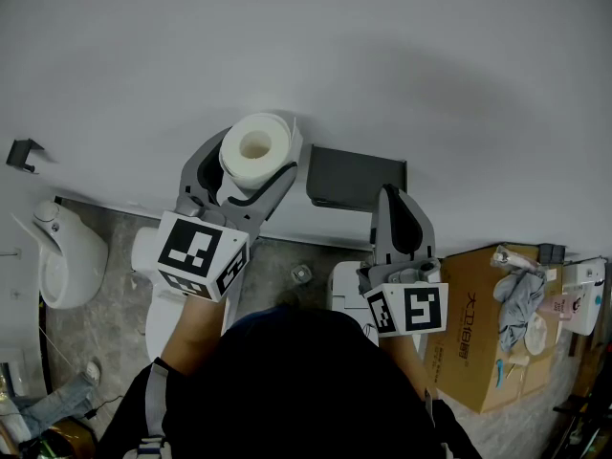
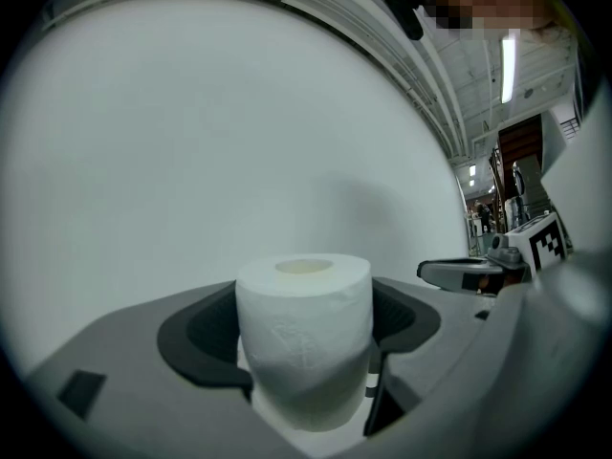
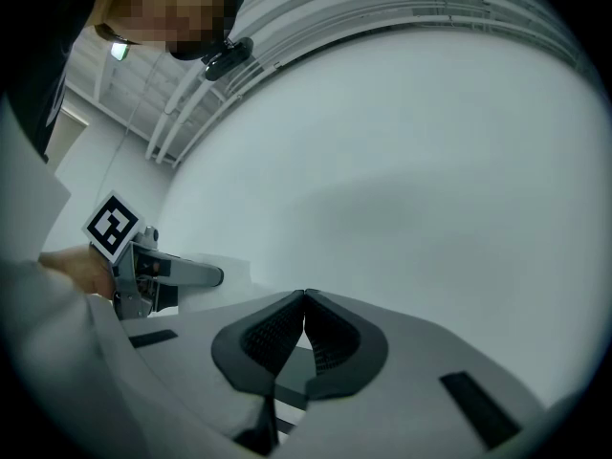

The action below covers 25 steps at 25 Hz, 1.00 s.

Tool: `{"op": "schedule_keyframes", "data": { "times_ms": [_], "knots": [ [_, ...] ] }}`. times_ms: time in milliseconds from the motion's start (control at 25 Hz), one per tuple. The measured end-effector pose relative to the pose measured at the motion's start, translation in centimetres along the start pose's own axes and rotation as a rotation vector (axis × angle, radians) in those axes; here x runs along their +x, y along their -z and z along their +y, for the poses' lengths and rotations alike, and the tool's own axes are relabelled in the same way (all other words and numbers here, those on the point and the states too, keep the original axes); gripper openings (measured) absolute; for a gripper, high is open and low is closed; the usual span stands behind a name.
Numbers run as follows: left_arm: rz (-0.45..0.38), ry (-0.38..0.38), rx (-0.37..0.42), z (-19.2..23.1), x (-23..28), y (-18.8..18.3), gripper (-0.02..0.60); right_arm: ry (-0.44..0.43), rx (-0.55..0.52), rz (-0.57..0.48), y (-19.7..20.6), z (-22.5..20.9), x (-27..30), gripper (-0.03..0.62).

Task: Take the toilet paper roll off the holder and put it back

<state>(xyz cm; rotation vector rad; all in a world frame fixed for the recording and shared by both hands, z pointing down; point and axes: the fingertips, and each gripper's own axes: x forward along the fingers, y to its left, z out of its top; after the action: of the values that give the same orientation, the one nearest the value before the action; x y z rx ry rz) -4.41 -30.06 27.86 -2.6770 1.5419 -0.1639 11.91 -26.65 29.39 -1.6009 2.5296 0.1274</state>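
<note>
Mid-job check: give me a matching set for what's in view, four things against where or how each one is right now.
Things:
1. toilet paper roll
2. right gripper
3. dark wall holder
4. cardboard box

Place or state:
A. on the floor, far right
B. jaws together, nothing between them
C. clamped in the left gripper
D. fixed to the wall

Pairs: 1-C, 2-B, 3-D, 4-A

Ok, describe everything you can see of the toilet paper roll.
The toilet paper roll is white, soft-looking and thick, with a pale cardboard core open at the top. It stands upright, off the dark holder and to its left, clamped at its sides between the dark pads of the left gripper, in front of the white wall. Nothing else touches it.
</note>
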Motion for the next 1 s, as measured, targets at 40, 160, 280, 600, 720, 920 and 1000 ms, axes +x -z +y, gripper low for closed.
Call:
{"op": "schedule_keyframes", "data": {
  "times_ms": [40,160,280,600,720,920,1000],
  "knots": [
    [0.000,0.000,0.000,0.0,0.0,0.0,0.388,0.000,0.000,0.000,0.0,0.0,0.0,0.023],
    [0.000,0.001,-0.001,0.0,-0.1,0.0,0.388,0.001,0.000,-0.002,-0.1,0.0,-0.1,0.023],
    [0.001,0.003,-0.001,0.0,-0.1,0.1,0.387,0.001,0.000,-0.003,-0.1,0.0,-0.1,0.023],
    [0.002,0.005,0.008,-0.1,0.0,0.0,0.388,0.001,-0.001,-0.003,-0.1,0.1,0.0,0.023],
    [-0.006,0.007,0.017,-0.2,0.0,-0.5,0.387,0.002,-0.002,-0.004,-0.1,0.1,-0.1,0.023],
    [-0.024,0.028,0.024,-0.7,0.3,-1.4,0.387,0.005,-0.003,-0.005,-0.2,0.0,-0.1,0.023],
    [-0.027,0.037,0.026,-0.9,0.4,-1.7,0.387,0.006,-0.005,-0.005,-0.3,0.0,-0.1,0.023]
  ]
}}
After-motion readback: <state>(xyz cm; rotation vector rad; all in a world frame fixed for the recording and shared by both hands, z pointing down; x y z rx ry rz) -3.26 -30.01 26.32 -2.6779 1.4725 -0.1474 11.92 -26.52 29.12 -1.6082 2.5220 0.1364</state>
